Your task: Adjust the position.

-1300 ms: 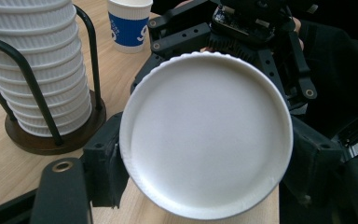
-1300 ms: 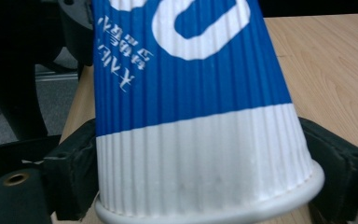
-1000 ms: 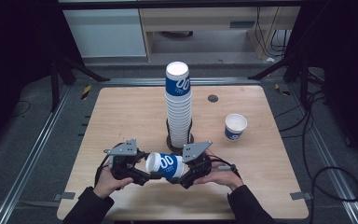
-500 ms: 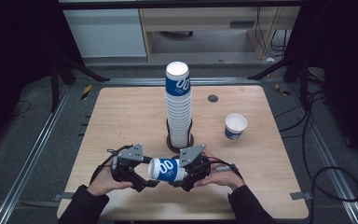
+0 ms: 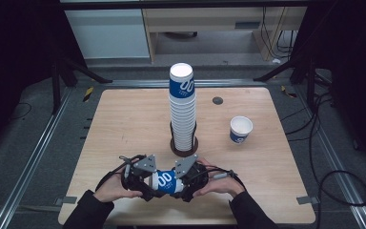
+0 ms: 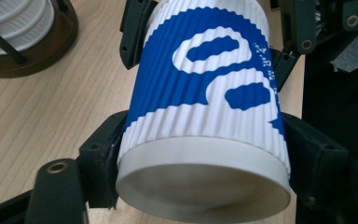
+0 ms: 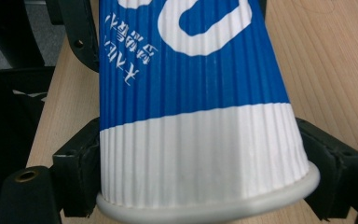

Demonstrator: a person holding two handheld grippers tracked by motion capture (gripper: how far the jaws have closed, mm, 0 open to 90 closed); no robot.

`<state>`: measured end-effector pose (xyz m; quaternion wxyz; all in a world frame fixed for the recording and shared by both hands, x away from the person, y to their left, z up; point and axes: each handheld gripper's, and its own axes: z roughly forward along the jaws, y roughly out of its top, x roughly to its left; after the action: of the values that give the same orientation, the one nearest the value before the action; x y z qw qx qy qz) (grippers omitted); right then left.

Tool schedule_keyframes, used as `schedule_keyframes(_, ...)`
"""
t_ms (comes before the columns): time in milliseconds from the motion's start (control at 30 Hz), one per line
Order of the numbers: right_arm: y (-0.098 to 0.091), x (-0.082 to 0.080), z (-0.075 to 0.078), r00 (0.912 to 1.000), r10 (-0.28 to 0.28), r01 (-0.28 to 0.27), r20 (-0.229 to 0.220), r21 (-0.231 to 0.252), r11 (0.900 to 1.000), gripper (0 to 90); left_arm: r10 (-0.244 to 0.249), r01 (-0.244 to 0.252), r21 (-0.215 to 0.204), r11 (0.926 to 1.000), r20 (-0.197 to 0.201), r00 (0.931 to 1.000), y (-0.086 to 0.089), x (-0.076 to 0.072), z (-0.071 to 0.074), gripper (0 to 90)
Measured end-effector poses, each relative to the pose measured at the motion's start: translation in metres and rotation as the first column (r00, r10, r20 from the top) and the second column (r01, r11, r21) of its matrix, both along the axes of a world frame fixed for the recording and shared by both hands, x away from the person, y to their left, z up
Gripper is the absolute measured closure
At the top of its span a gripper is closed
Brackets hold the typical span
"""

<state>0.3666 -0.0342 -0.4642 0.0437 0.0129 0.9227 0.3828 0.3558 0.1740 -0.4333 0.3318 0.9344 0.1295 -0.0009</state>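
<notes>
Lying sideways, cup (image 5: 166, 181) clamped between left claw (image 5: 145, 180), right claw (image 5: 185, 180).

The ribbed blue-and-white paper cup (image 7: 196, 102) carries a large white looped logo and one line of small white East Asian characters alongside it, too small to read. The top cup of the stack (image 5: 181, 87) bears the same logo, resembling "00".

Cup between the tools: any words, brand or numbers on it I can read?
Small white characters run along the blue band of the cup beside the big white loop mark: too blurred to read.
Cup stack: same loop mark, no legible words.
Single cup: print too small.
</notes>
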Motion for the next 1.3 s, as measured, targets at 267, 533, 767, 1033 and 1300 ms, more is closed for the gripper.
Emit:
schedule_keyframes(267,-0.003,0.001,0.002,1.0000,0.006,-0.006,-0.003,0.019,0.9998,11.7,-0.005,0.005,-0.028,0.9996,0.004,1.0000,0.002,0.001,0.002,25.5)
schedule_keyframes(533,-0.023,0.010,0.019,0.9980,-0.062,0.063,-0.013,0.138,0.9884,6.8,0.059,-0.057,-0.160,0.9854,0.005,0.9983,0.024,0.008,0.011,25.4)
schedule_keyframes(767,-0.047,0.016,0.031,0.9911,-0.119,0.131,-0.059,0.283,0.9501,6.6,0.087,-0.085,-0.339,0.9368,-0.010,0.9961,0.040,0.012,0.017,25.4)
schedule_keyframes(1033,-0.046,0.014,0.034,0.9925,-0.074,0.104,-0.098,0.365,0.9253,7.1,0.055,-0.057,-0.377,0.9245,-0.017,0.9984,0.034,0.010,0.014,25.4)
schedule_keyframes(1300,-0.037,0.011,0.030,0.9912,-0.005,0.056,-0.133,0.384,0.9216,10.0,-0.012,0.002,-0.376,0.9267,-0.025,0.9996,0.023,0.006,0.011,25.4)
